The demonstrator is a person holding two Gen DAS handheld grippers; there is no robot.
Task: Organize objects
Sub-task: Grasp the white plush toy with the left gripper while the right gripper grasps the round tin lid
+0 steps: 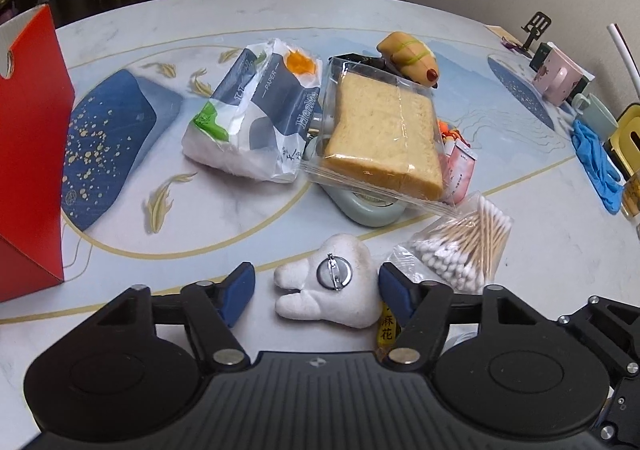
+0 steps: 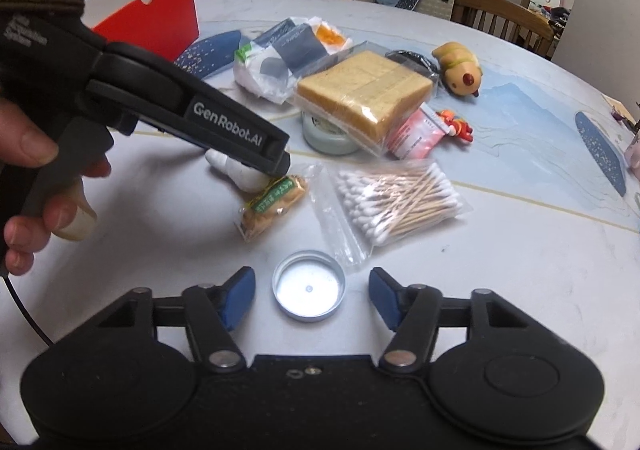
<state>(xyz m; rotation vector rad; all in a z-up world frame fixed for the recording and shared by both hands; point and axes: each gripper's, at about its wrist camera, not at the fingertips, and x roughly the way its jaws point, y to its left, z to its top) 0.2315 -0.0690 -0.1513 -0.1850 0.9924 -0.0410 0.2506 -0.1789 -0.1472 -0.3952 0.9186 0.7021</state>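
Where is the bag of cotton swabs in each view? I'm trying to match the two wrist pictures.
Left wrist view: bag of cotton swabs sits lower right, just beyond the right finger of the open left tongs.
Right wrist view: bag of cotton swabs lies centre right, beyond the open right tongs.
Shared landmark: the wrapped bread slice, just behind the bag in both.
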